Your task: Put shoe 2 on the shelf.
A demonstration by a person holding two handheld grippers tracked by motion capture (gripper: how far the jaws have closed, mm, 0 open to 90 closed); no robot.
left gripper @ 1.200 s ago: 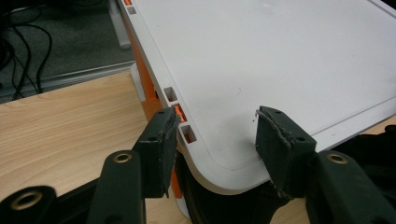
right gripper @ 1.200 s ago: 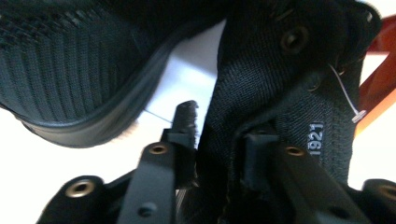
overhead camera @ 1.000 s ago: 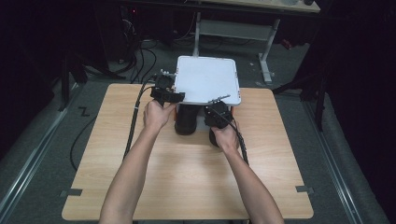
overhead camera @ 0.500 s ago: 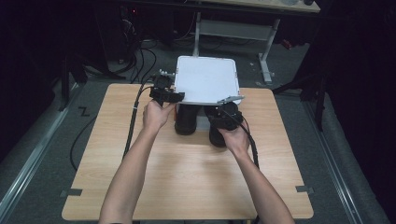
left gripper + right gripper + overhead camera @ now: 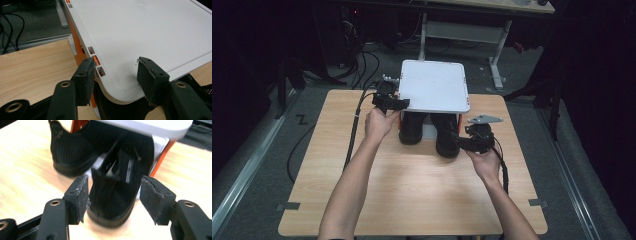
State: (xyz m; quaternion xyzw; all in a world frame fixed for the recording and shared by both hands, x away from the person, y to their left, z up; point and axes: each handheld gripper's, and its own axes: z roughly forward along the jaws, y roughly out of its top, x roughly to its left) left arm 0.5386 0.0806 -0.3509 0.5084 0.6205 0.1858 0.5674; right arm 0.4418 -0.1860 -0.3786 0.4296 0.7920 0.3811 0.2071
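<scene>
R gripper point(image 5: 113, 195) jaws just opened wide, right shoe point(image 5: 120, 187) heel between pads, untouched, half under white rack point(image 5: 434, 85). L gripper point(image 5: 116, 75) straddles rack corner; contact unclear. Risk: rack shifts if L slips.

Left gripper point(image 5: 117, 75) straddles the near rounded corner of the white lid point(image 5: 150, 32); jaws stand apart, left pad at 8 o'clock beside the slotted lid edge, right pad at 4 o'clock on the lid's top face. Orange frame point(image 5: 78, 47) sits under the lid toward 10 o'clock. Wooden table point(image 5: 32, 67) at 9 o'clock. Dark shoe point(image 5: 110, 110) below the corner at 6 o'clock.
</scene>
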